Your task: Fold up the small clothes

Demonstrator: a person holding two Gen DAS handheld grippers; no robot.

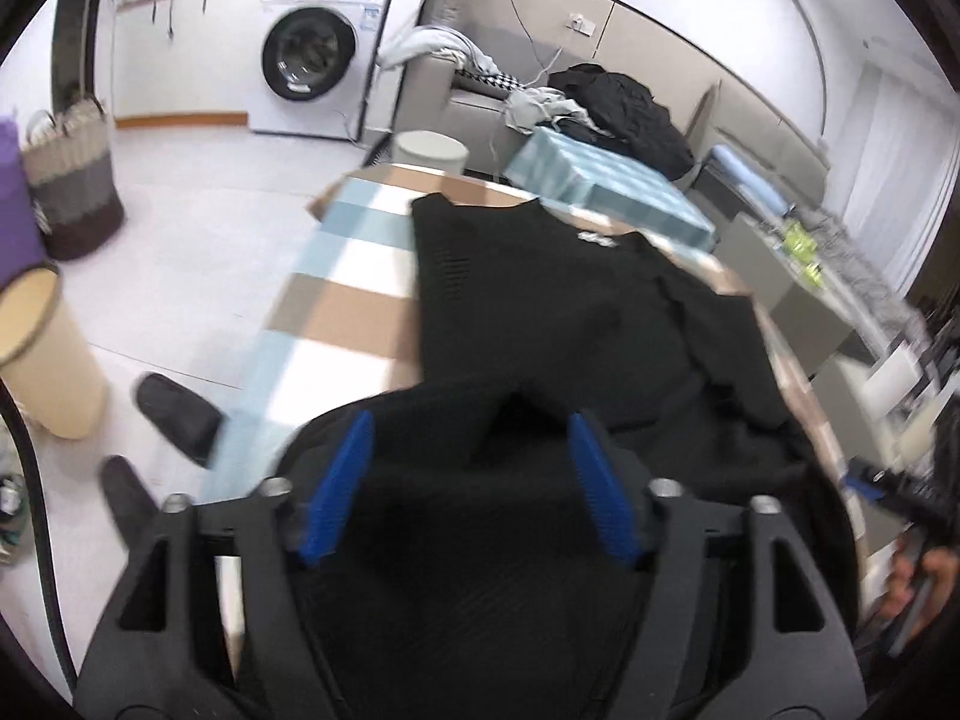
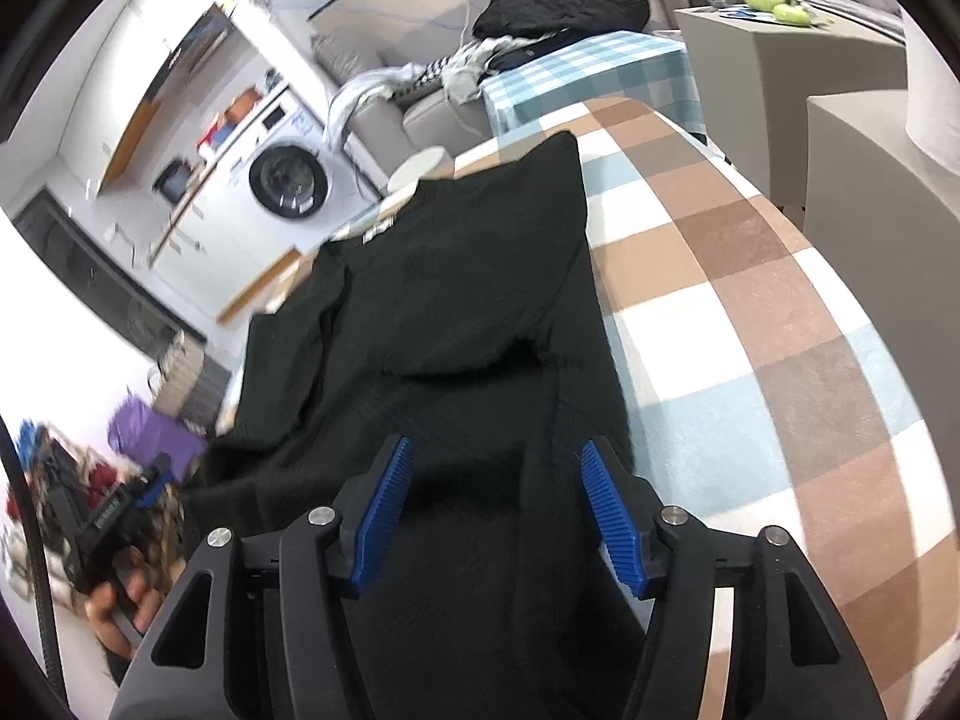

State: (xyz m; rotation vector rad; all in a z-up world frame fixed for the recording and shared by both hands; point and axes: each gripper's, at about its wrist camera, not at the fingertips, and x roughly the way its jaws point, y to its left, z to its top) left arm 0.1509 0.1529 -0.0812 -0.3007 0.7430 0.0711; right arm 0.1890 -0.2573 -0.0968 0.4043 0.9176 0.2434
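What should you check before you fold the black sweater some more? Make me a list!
1. Sweater lies on the checkered table: ok.
2. Left tool open around the hem: ok; fabric sits between the blue pads.
3. Right tool open around the hem: ok.
4. Both tools at the same near edge: ok.
5. Sweater flat: not ok; one side is already folded over and looks bunched.
6. Far collar with white label fully on the table: cannot tell.

near hem of black garment (image 1: 540, 300) — hidden under gripper body | neck label (image 1: 598, 238) — too blurred to read
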